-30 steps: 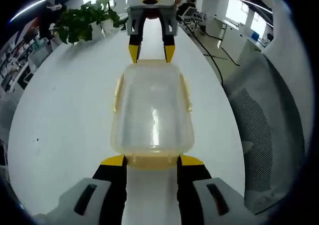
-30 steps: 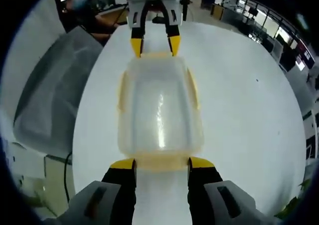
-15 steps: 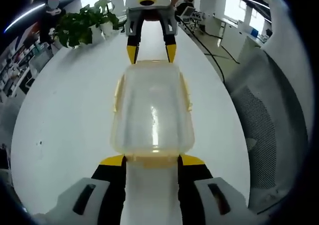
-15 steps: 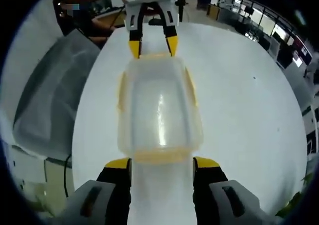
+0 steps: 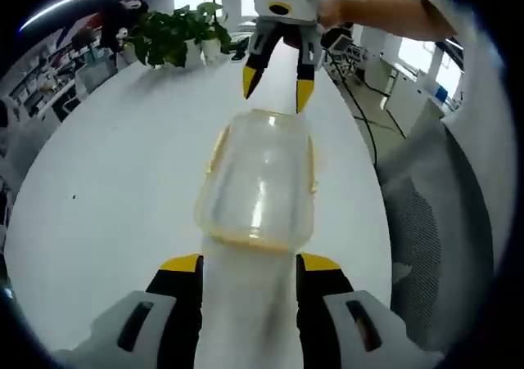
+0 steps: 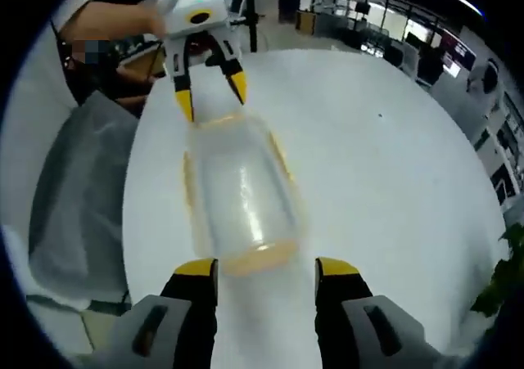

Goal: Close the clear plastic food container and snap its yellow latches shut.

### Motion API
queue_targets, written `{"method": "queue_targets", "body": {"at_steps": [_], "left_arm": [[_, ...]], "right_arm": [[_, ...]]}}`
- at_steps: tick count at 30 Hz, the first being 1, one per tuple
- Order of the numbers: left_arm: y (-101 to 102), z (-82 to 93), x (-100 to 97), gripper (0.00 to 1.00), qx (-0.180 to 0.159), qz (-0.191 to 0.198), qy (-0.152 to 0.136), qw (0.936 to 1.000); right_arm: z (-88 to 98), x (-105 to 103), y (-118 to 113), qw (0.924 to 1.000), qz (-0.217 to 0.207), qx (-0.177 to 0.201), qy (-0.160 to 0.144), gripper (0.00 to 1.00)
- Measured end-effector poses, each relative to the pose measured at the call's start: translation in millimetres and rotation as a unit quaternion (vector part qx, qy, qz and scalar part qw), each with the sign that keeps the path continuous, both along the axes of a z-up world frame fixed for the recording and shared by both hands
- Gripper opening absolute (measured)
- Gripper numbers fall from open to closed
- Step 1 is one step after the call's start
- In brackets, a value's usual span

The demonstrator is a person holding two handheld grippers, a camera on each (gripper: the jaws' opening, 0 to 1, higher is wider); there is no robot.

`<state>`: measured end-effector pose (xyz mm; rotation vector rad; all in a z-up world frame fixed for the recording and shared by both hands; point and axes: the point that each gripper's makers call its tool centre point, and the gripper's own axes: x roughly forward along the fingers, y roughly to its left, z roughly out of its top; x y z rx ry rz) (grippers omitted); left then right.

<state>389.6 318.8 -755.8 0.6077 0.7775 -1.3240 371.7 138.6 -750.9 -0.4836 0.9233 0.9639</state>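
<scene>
Clear food container point(image 5: 258, 185) with yellow latches point(image 5: 310, 168) lies on white table point(image 5: 106, 173), between two grippers. Left gripper point(image 5: 248, 264) jaws wide open, empty, just short of container's near end. Right gripper point(image 6: 265, 267) same, at opposite end. Potted plant point(image 5: 176, 33) at far table edge; grey mesh chair point(image 5: 434, 238) right. No legible writing.

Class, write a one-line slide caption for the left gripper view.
Two open tools flank a closed clear container on a white table.
</scene>
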Motion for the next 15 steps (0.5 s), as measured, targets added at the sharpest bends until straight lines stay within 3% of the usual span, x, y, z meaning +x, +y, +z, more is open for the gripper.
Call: {"method": "queue_targets", "body": {"at_steps": [1,7,9,10,11,13,14,15], "left_arm": [[2,0.7,4.1,0.44,0.003,0.030,0.000,0.9995],[-6,3.0,1.7,0.44,-0.011,0.119,0.035,0.9922],[-10,2.0,2.8,0.44,-0.019,0.160,0.048,0.9857],[-11,1.6,5.2,0.43,-0.024,0.193,0.057,0.9792],[-11,1.8,8.9,0.42,-0.028,0.210,0.052,0.9759],[-13,-1.9,6.1,0.42,-0.023,0.213,0.057,0.9750],[-14,-4.8,4.0,0.42,-0.017,0.223,0.064,0.9725],[-14,-5.9,3.5,0.41,-0.016,0.226,0.063,0.9719]], "right_arm": [[1.3,0,1,0.9999,-0.011,0.003,0.002,0.45],[6.3,5,10,0.9926,-0.117,0.031,0.013,0.45],[5.5,8,9,0.9857,-0.163,0.039,0.019,0.44],[4.7,10,9,0.9835,-0.174,0.044,0.020,0.44],[3.1,9,9,0.9809,-0.187,0.046,0.027,0.44],[-1.0,7,11,0.9766,-0.205,0.051,0.040,0.44],[-3.5,7,11,0.9710,-0.228,0.054,0.048,0.44],[-5.8,8,8,0.9708,-0.231,0.046,0.044,0.44]]}}
